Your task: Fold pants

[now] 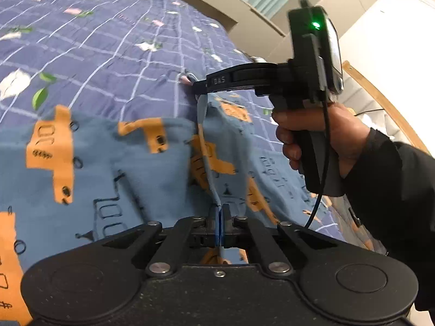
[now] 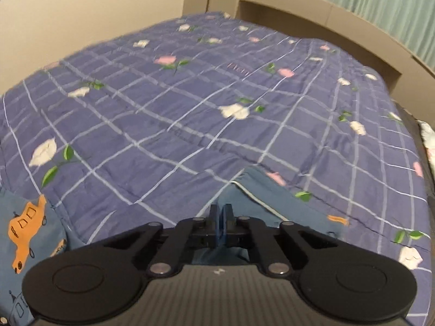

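Pants [image 1: 114, 163], blue with orange vehicle prints, are held lifted above a purple checked floral quilt [image 2: 190, 114] on a bed, so a carrying or folding-over step is judged to be in hand. On the left, the left gripper [image 1: 220, 217] is seen with its jaws closed tight on an edge of the fabric, which runs upward as a taut strip. To the right, the right gripper [image 1: 197, 85], gripped by the person's hand [image 1: 320, 138], is seen pinching the same edge farther along; in its own view the right gripper's jaws are closed on blue cloth. The next move is judged to call for both grips to be carried together over the quilt and lowered evenly. Ample open quilt lies ahead; the headboard [image 2: 312, 8] and the bed's right edge bound the room.
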A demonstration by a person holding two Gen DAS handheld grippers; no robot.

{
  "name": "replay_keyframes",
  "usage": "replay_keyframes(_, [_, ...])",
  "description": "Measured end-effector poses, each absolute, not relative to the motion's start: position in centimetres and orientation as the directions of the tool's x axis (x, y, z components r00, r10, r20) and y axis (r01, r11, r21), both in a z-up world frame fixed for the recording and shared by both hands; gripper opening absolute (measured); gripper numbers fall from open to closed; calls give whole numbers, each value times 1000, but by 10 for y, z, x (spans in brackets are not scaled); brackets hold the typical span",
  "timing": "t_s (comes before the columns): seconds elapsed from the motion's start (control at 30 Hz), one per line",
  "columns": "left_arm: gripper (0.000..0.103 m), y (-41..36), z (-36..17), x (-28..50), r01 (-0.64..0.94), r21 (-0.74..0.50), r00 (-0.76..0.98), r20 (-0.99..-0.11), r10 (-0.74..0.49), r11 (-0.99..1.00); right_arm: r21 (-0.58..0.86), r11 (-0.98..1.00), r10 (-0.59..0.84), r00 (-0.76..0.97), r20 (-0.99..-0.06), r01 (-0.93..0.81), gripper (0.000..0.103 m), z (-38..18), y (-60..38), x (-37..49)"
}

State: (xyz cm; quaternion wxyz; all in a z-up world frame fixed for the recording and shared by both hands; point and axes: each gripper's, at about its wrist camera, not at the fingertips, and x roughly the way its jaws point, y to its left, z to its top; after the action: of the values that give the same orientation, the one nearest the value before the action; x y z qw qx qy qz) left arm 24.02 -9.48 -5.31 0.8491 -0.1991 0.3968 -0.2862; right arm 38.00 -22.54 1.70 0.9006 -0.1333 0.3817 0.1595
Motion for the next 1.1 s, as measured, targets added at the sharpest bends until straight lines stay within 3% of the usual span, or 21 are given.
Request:
replay_keyframes(0.17, [0, -108, -35, 232, 393, -517, 543, -537, -646, 760, -72, 943, 200, 727, -657, -325, 2, 45, -263, 355])
replay_keyframes(0.43, [0, -148, -9, 212, 550, -335, 559, -532, -635, 765, 21, 986, 148, 828, -541, -163, 2, 81, -354, 279])
replay_keyframes(0.77, [0, -182, -29, 186, 670, -118, 525, -622, -581, 733, 179, 984, 106, 798, -593, 2, 2, 28, -427, 197])
replay_keyframes(0.9, [0, -185, -41, 181, 689, -73, 513, -654, -556, 721, 282, 959, 154, 772, -617, 34, 3, -3, -443, 181])
replay_keyframes(1.0, [0, -185, -44, 182, 687, -61, 511, -668, -541, 724, 386, 921, 206, 780, -591, 49, 17, -14, -458, 172])
replay_keyframes(1.07, [0, -184, -45, 182, 686, -53, 513, -673, -533, 726, 430, 901, 224, 790, -571, 55, 41, -13, -466, 170])
replay_keyframes(1.1, [0, -184, -45, 182, 684, -51, 513, -676, -529, 728, 449, 892, 234, 792, -565, 57, 46, -14, -470, 171])
